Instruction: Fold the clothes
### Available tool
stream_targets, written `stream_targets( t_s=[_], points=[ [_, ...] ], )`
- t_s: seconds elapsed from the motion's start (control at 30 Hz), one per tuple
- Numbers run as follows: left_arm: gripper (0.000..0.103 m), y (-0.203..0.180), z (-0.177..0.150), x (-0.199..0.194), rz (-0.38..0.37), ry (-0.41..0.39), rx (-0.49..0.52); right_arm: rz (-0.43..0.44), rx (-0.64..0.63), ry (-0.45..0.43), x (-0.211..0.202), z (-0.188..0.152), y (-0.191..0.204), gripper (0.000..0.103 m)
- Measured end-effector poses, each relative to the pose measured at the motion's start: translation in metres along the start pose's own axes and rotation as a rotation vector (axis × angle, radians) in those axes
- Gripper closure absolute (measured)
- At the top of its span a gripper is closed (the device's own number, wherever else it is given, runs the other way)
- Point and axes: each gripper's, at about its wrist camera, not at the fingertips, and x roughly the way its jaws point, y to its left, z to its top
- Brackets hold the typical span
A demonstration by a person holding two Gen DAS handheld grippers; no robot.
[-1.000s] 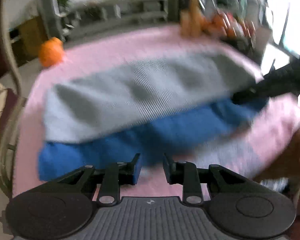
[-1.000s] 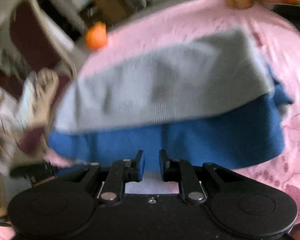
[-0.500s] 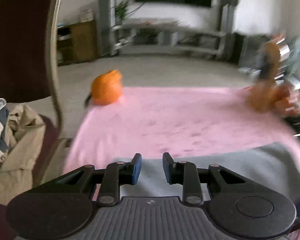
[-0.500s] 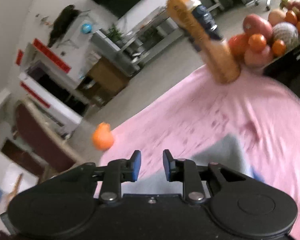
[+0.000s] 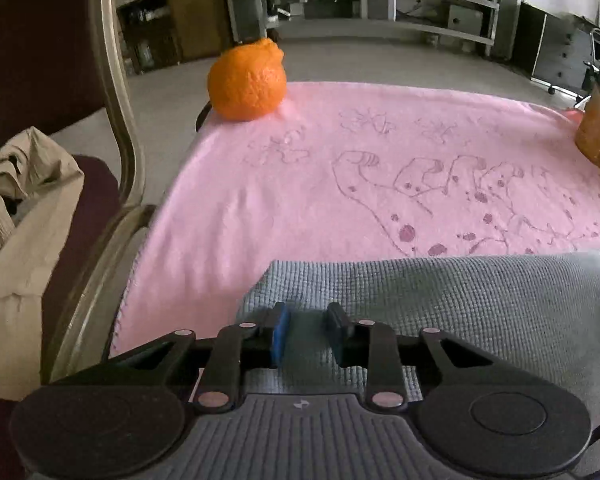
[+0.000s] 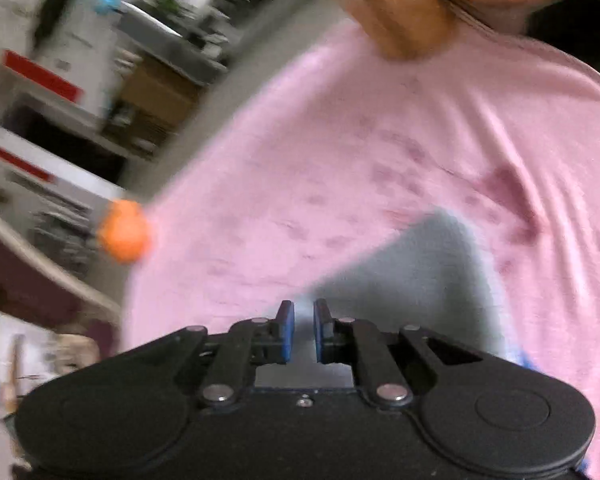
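Pink blanket under grey garment; left claw parted over its corner; right claw closing, nearly shut, above it.

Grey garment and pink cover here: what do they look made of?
Grey garment: looks like a soft, matte waffle-knit fabric, going by its fine grid of small raised squares. Pink cover: seems a fuzzy, fleece-like cloth, matte, with a darker line-drawn pattern; the exact fibre cannot be told.

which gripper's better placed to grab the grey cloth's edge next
Probably left. The left gripper sits over the grey cloth near its edge, jaws apart, in a sharp view. The right gripper is also at the cloth, but nearly shut in a blurred view.
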Motion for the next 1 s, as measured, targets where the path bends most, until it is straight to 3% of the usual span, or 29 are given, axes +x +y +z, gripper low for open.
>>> stream_targets(
  t_s=[0.07,0.17,0.23,0.27,0.3,0.33,0.47,0.63,0.77,0.9,1.0],
  points=[
    [0.071,0.004,-0.001,-0.002,0.005,0.001,0.002,-0.024,0.086,-0.01,0.002,0.008,-0.023,0.103],
    [0.067,0.014,-0.001,-0.006,0.006,0.004,-0.029,0.018,0.218,-0.098,-0.016,0.019,-0.054,0.103],
    [0.069,0.026,-0.002,-0.011,0.024,0.002,-0.078,-0.037,0.264,-0.17,-0.034,0.018,-0.065,0.103],
    [0.072,0.031,-0.003,-0.014,0.033,0.001,-0.102,-0.101,0.278,-0.204,-0.043,0.016,-0.069,0.094],
    [0.074,0.036,-0.005,-0.017,0.038,0.0,-0.122,-0.179,0.288,-0.237,-0.052,0.013,-0.073,0.094],
    [0.073,0.04,-0.006,-0.021,0.042,0.0,-0.14,-0.183,0.316,-0.254,-0.06,0.01,-0.078,0.094],
    [0.074,0.045,-0.014,-0.036,0.026,-0.003,-0.177,-0.021,0.375,-0.286,-0.089,-0.003,-0.078,0.093],
    [0.074,0.016,-0.026,-0.053,-0.093,0.013,-0.119,0.076,0.235,-0.231,-0.093,-0.022,-0.034,0.085],
    [0.072,-0.009,-0.032,-0.053,-0.125,0.0,-0.032,0.065,0.138,-0.121,-0.074,-0.037,-0.01,0.083],
    [0.072,-0.001,-0.028,-0.034,-0.017,0.055,-0.051,-0.025,0.118,-0.071,-0.05,-0.031,-0.009,0.082],
    [0.06,0.019,-0.032,-0.025,0.091,0.119,-0.071,-0.104,0.113,-0.056,-0.042,-0.025,-0.015,0.086]
  ],
)
